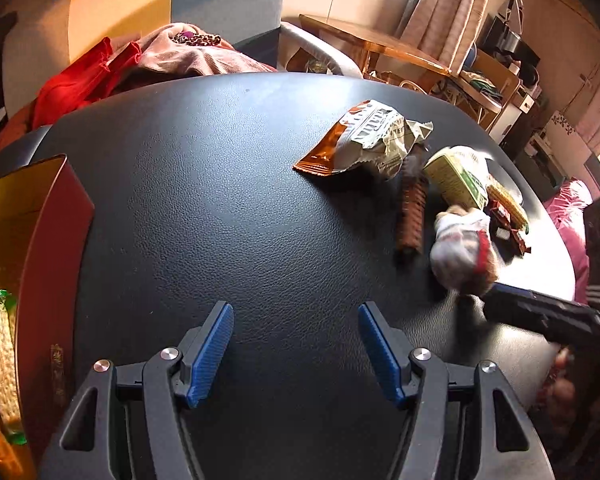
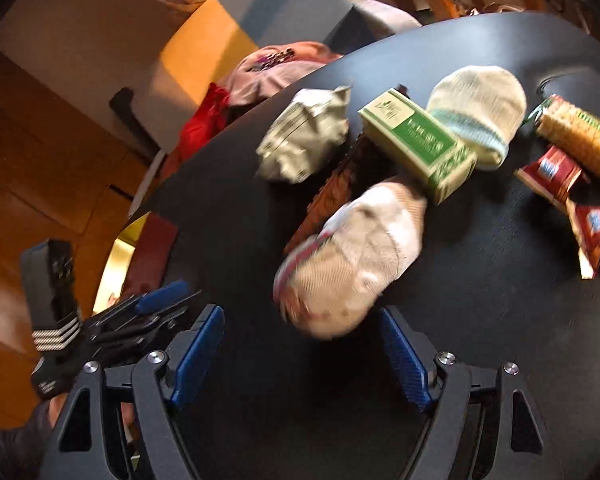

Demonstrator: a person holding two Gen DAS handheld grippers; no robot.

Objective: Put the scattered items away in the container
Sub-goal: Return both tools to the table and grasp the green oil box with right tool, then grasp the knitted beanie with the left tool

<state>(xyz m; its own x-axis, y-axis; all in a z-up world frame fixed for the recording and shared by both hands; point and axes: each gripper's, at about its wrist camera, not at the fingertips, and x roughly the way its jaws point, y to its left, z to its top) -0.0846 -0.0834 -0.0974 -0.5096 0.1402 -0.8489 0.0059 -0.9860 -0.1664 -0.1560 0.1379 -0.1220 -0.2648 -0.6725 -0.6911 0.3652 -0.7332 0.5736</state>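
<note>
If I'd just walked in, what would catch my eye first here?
Probably the heap of clutter on the black table: a white sock just ahead of the open right gripper, with a green box and a crumpled bag behind. Off to the left, a red tin glows gold inside.

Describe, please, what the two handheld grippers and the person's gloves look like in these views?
Both the left gripper and right gripper have dark grey angular frames, silver pivot bolts and ribbed blue finger pads. The hand wears a black glove with white stripes.
</note>
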